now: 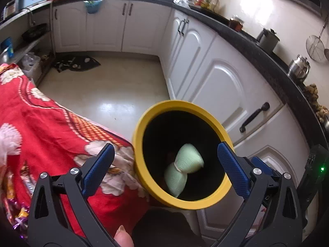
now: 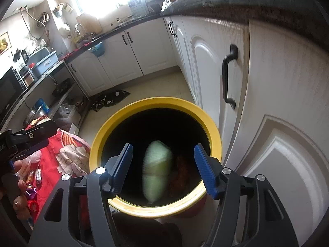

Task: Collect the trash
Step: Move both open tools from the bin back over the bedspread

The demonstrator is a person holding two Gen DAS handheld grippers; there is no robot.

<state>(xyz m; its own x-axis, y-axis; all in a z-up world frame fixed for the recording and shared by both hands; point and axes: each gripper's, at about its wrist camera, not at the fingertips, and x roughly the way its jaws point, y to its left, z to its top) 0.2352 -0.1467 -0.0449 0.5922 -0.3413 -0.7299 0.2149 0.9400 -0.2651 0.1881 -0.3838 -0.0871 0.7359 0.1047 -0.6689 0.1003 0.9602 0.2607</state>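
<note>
A yellow-rimmed bin (image 1: 141,123) with a dark inside stands beside a table under a red floral cloth (image 1: 41,119). A pale green bundle tied in the middle (image 1: 185,164) is inside the bin; in the right wrist view it (image 2: 156,164) is blurred, with a brownish item (image 2: 181,170) next to it. My left gripper (image 1: 164,164) is open and empty above the bin's mouth. My right gripper (image 2: 163,166) is open and empty over the bin (image 2: 156,103). Shiny wrappers (image 1: 18,212) lie on the cloth at the left; they also show in the right wrist view (image 2: 33,185).
White cabinets (image 1: 216,78) with black handles stand close on the right of the bin under a dark counter (image 1: 267,49). A dark mat (image 1: 76,62) lies on the pale floor (image 1: 102,90). Shelves with clutter (image 2: 41,94) are at the left.
</note>
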